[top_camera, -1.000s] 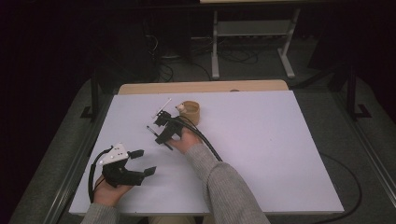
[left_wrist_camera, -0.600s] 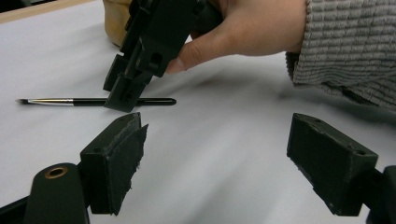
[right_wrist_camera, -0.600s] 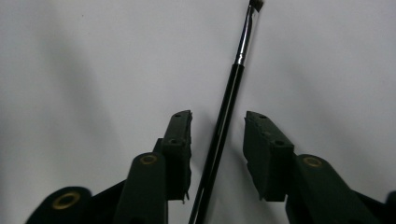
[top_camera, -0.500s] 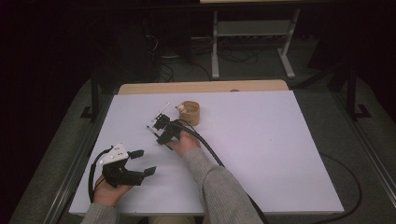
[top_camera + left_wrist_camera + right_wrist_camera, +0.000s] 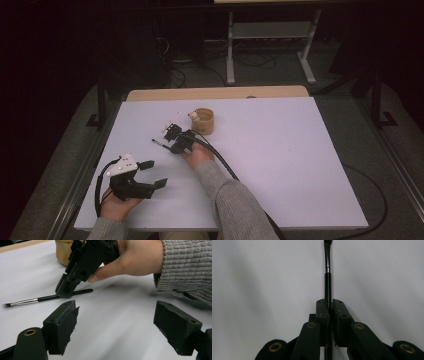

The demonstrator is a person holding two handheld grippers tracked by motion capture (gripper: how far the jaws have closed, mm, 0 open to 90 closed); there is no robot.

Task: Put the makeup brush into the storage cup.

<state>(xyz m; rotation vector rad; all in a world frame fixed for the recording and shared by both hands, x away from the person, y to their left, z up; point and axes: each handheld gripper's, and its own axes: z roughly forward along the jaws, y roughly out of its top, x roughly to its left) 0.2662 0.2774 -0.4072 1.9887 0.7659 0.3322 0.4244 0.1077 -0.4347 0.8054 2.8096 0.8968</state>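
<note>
A thin black brush [image 5: 47, 298] with a silver ferrule lies low along the white table [image 5: 280, 160]. My right gripper [image 5: 330, 302] is shut on its black handle, and the ferrule [image 5: 327, 263] and handle run straight out past the jaws. From above, that right gripper [image 5: 172, 142] sits just in front of a tan cup [image 5: 203, 121]. The left gripper [image 5: 152, 174] rests near the table's front left corner, jaws wide apart and empty. In the left gripper view its pads [image 5: 63, 322] frame the right gripper [image 5: 66, 291] and the hand holding it.
The tan cup [image 5: 63, 251] stands behind the right gripper and has something pale in it. Small white bits [image 5: 172, 120] lie left of the cup. A black cable [image 5: 220, 160] trails along the grey sleeve [image 5: 240, 205]. A wooden strip [image 5: 215, 93] borders the far edge.
The right gripper has shifted only slightly near the cup, still pinching the brush. The left gripper has stayed where it was, open.
</note>
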